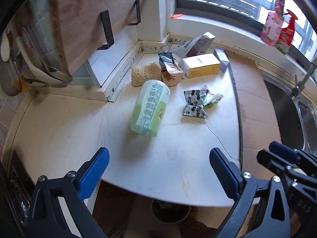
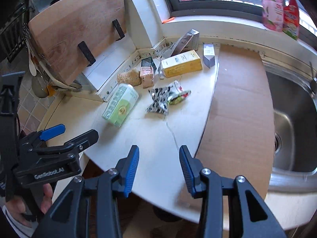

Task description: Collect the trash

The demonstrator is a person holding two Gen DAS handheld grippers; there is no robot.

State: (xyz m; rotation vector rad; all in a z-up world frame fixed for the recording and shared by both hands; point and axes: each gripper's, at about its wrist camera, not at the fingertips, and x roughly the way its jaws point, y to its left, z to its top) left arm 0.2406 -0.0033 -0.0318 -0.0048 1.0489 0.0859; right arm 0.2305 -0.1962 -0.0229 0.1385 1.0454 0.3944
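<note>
Across the pale table [image 1: 59,123], trash lies scattered at mid-frame: a green-and-white carton [image 1: 149,108] on its side, a crumpled black-and-white wrapper [image 1: 195,103] to its right, a yellow box [image 1: 201,65] beyond. Both claws hover empty near the lower edge, well short of the litter, the left claw [image 1: 159,168] spread wide, the right claw [image 2: 159,167] parted more narrowly. A steel sink [image 2: 293,123] fills the right side.

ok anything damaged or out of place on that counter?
Yes. A thin crack runs across the white countertop near its front edge. A green carton lies tipped on its side, and a crumpled black-and-white wrapper sits beside it among loose boxes.
</note>
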